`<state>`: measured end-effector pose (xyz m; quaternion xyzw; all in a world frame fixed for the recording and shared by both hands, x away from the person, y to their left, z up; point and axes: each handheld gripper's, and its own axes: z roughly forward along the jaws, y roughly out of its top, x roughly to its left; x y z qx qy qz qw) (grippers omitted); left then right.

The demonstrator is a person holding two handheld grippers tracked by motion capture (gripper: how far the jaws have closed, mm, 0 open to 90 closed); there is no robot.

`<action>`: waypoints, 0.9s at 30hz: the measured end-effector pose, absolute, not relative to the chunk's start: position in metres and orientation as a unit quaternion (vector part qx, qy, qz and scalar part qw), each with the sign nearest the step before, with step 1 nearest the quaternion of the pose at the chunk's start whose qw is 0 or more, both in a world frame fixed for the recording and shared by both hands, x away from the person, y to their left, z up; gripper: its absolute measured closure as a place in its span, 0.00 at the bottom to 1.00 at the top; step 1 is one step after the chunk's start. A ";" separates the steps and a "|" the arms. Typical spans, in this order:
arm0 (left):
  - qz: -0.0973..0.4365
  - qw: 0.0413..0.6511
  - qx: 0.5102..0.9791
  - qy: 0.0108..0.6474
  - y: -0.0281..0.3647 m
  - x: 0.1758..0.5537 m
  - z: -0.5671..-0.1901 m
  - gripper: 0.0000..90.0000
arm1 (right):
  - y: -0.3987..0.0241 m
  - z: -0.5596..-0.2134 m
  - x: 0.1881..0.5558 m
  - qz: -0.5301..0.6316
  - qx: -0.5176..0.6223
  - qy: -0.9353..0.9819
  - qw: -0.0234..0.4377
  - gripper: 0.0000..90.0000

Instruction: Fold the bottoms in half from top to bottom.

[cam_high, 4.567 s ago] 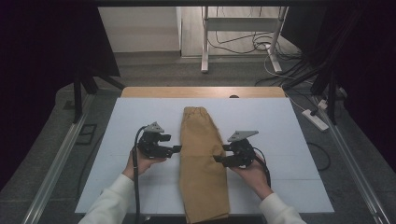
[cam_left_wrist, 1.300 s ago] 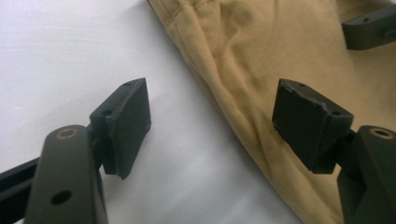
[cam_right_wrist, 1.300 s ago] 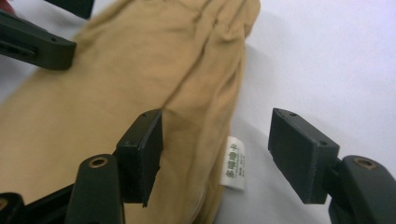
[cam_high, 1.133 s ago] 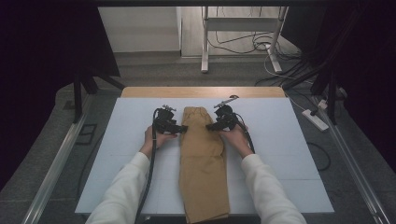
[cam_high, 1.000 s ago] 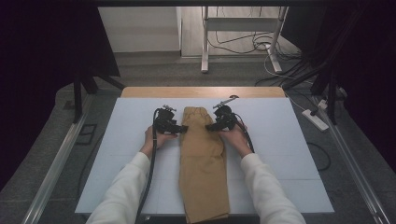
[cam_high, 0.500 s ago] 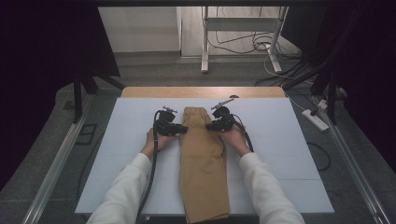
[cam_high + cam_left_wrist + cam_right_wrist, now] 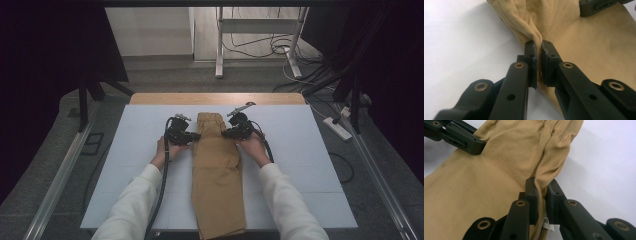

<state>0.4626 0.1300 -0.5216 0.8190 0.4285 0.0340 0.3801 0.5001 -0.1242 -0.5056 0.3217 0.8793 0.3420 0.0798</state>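
While the folded tan trousers (image 7: 217, 170) lie lengthwise mid-table, the left gripper (image 7: 192, 136) and right gripper (image 7: 226, 133), jaws having just closed, pinch opposite edges near the far end; lift both evenly, keeping the fabric taut.

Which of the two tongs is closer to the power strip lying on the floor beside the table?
The right tongs. They grip the tan trousers on the side facing the power strip; the left tongs pinch the trousers' opposite edge, farther away.
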 end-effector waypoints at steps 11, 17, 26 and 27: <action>0.062 0.404 0.815 0.411 0.130 0.466 -0.493 0.93 | -0.131 -0.477 0.493 0.376 0.295 0.868 0.135 0.90; 0.067 0.405 0.817 0.406 0.126 0.467 -0.487 0.93 | -0.136 -0.472 0.493 0.385 0.298 0.863 0.136 0.90; 0.067 0.403 0.819 0.403 0.126 0.469 -0.487 0.93 | -0.138 -0.472 0.494 0.381 0.297 0.865 0.136 0.90; 0.069 0.403 0.820 0.401 0.126 0.470 -0.485 0.93 | -0.138 -0.471 0.494 0.382 0.296 0.865 0.139 0.90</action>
